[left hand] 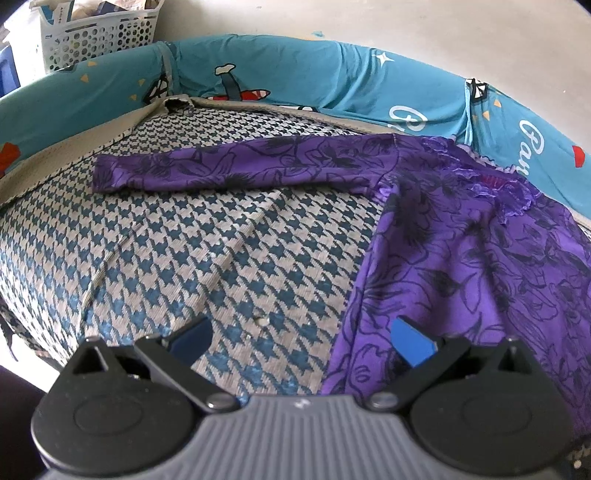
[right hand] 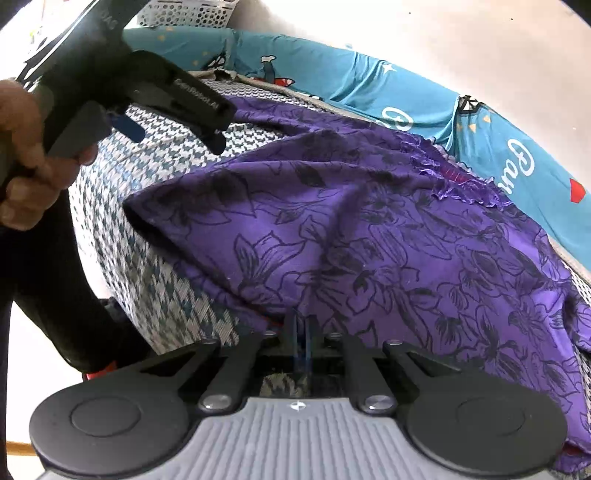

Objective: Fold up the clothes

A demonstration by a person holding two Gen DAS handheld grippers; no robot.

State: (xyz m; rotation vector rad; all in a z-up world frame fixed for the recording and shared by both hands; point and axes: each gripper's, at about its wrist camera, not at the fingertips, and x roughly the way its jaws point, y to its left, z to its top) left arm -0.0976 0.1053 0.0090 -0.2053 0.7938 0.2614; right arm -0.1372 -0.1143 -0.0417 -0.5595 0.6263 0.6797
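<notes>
- A purple floral garment (left hand: pixel 461 258) lay spread on a bed covered in a blue-and-grey houndstooth mat (left hand: pixel 192 251), its body toward the bed's right side and hanging over the near edge.
- One long sleeve (left hand: pixel 229 168) stretched flat across the mat toward the left edge, near the far side.
- A teal printed bumper (left hand: pixel 295 74) ran along the bed's far edge; a white perforated basket (left hand: pixel 92 33) stood beyond its far left corner.
- The left gripper (left hand: pixel 301 338) hovered above the near edge, jaws spread wide with nothing between them, one blue pad over the garment's hem.
- The right gripper (right hand: pixel 301 332) sat at the near edge, jaws pressed together, pinching the garment's hem.
- In the right wrist view, a hand (right hand: pixel 26 155) held the left gripper's handle.
</notes>
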